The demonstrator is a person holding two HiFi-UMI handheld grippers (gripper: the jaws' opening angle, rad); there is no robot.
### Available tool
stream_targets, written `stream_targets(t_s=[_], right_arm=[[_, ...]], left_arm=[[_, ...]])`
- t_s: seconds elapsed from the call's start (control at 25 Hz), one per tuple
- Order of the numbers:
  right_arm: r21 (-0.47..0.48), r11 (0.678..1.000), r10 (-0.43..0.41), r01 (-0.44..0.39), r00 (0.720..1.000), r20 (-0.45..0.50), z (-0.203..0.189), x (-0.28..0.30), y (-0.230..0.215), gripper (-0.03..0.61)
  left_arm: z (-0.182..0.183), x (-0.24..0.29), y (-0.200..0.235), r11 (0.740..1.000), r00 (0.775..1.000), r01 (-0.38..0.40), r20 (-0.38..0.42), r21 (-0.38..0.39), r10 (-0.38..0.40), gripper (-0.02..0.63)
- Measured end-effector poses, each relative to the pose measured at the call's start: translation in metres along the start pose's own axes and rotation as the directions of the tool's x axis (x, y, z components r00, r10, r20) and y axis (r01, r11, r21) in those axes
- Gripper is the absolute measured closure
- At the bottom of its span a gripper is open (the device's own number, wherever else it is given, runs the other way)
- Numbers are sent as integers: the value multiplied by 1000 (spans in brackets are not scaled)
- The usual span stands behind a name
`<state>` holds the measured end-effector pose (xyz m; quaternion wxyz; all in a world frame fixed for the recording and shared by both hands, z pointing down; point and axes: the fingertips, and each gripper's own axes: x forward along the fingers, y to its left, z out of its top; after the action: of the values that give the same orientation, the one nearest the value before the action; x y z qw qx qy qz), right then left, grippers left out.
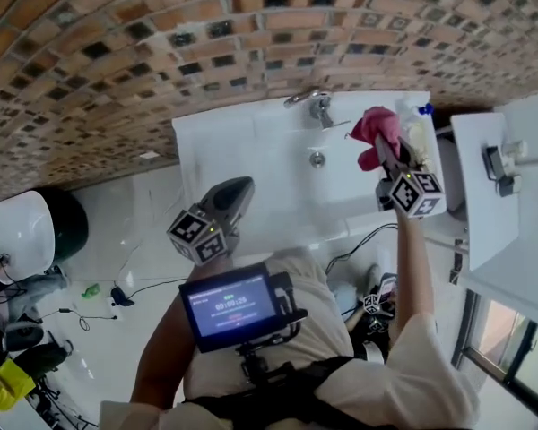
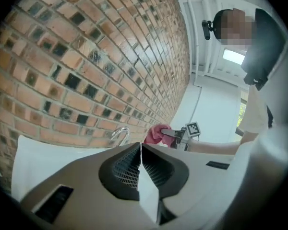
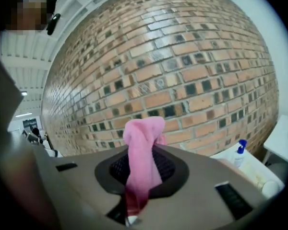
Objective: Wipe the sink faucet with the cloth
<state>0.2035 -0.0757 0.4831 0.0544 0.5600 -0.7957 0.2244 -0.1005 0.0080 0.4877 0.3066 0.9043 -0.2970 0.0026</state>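
Brick wall (image 1: pixel 117 79), right tool (image 1: pixel 382 152) held high clamping pink cloth (image 1: pixel 372 131), left tool (image 1: pixel 242 186) closed, lower.

Sink (image 1: pixel 242 150): set against the brick wall (image 1: pixel 161 43). Faucet (image 1: pixel 318 107): on the sink's back rim, with the drain (image 1: pixel 316 159) just before it in the basin. Bottle (image 1: pixel 421 119): on the sink's right rear corner. Cloth (image 1: pixel 374 133): between the right gripper's (image 1: pixel 384 148) jaws, right of the faucet, apart from it. Left gripper (image 1: pixel 240 186): over the sink's front edge, left of the drain.
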Motion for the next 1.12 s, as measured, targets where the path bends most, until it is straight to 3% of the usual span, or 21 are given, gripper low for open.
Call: stream_targets(t_s=[0.2, 0.36, 0.64, 0.84, 1.12], right_arm=[[-20, 998, 59, -57, 994, 88, 14, -36, 84, 515], [-23, 996, 86, -84, 990, 115, 16, -56, 147, 515], [-73, 994, 86, -76, 985, 147, 20, -92, 253, 514], [-129, 992, 36, -18, 989, 141, 2, -117, 305, 514], [-88, 992, -78, 91, 988, 136, -48, -148, 350, 514]], left_arm=[[25, -29, -9, 997, 995, 56, 84, 49, -60, 614], [34, -69, -14, 993, 992, 49, 107, 104, -60, 614], [43, -160, -9, 996, 986, 52, 157, 75, -64, 614], [39, -214, -23, 983, 982, 136, 115, 126, -151, 614], [9, -269, -21, 975, 979, 194, 36, 112, -199, 614]])
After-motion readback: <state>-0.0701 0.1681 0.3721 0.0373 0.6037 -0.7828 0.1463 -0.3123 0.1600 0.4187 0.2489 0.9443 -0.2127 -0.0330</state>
